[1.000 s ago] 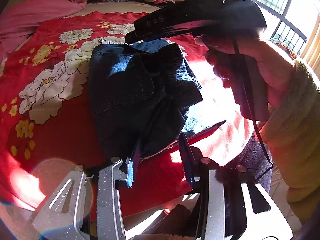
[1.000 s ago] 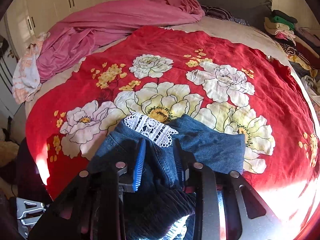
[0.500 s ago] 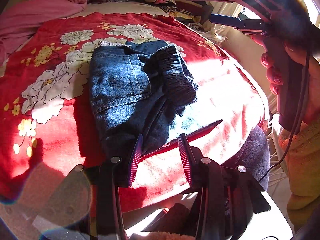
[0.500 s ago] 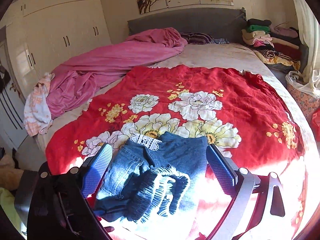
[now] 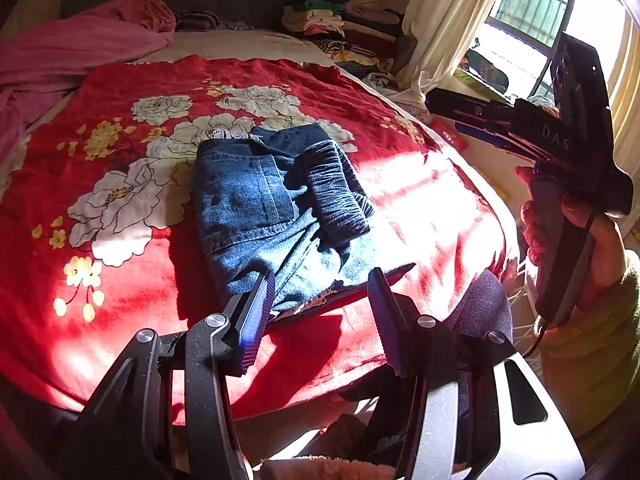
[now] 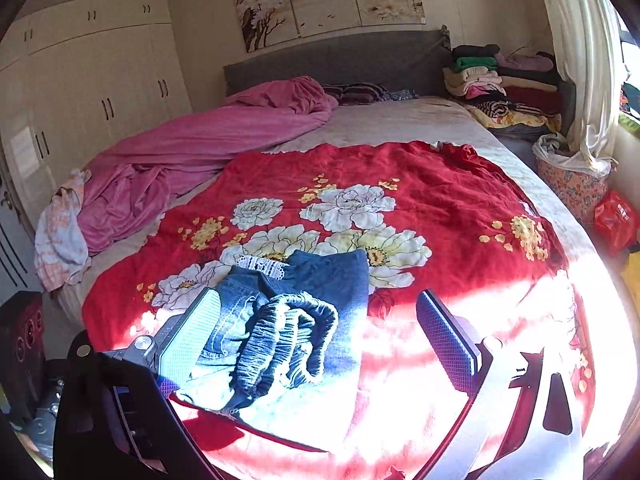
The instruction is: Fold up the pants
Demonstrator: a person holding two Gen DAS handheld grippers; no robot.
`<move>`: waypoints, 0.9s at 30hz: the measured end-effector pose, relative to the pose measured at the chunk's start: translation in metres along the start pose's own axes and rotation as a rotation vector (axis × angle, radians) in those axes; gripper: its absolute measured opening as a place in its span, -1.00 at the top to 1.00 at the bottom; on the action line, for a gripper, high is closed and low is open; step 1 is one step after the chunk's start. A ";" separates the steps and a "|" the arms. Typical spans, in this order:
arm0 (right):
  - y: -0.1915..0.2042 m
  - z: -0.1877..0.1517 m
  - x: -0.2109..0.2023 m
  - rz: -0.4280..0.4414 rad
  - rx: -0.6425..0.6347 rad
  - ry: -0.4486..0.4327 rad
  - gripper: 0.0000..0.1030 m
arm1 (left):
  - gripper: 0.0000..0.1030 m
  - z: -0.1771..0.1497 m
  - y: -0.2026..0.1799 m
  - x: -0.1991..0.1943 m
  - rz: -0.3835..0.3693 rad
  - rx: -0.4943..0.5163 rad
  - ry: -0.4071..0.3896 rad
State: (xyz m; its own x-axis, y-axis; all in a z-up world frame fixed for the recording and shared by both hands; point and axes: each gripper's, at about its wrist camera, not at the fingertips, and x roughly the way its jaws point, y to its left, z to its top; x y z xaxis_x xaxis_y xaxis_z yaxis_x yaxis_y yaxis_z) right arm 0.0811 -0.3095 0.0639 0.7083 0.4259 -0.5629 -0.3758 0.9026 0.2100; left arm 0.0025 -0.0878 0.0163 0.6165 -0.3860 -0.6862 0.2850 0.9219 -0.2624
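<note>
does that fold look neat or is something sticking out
Not neat. On the folded jeans, the gathered elastic waistband lies bunched and twisted on top, near the front edge, and a white lace trim pokes out at the far edge. Both tongs are open and clear.

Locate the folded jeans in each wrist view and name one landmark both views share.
Left wrist: the folded jeans lie centre frame on the red floral blanket, just beyond the open fingers.
Right wrist: jeans sit lower centre-left.
Shared landmark: the stack of folded clothes by the headboard.
</note>
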 end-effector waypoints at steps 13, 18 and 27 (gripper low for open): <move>-0.010 -0.031 -0.021 -0.024 0.062 0.000 -0.90 | -0.16 0.020 0.038 -0.017 0.092 -0.101 -0.047; -0.009 -0.036 -0.014 -0.030 0.055 0.018 -0.90 | -0.47 0.024 0.043 -0.008 0.111 -0.124 -0.026; -0.015 -0.040 0.011 -0.026 0.067 0.064 -0.90 | -0.80 0.031 0.054 0.013 0.095 -0.151 -0.004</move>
State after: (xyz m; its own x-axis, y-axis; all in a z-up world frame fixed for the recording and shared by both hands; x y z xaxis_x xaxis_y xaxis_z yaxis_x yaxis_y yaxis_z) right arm 0.0712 -0.3212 0.0228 0.6769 0.3995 -0.6182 -0.3159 0.9163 0.2463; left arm 0.0488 -0.0438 0.0141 0.6383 -0.2972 -0.7101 0.1123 0.9486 -0.2960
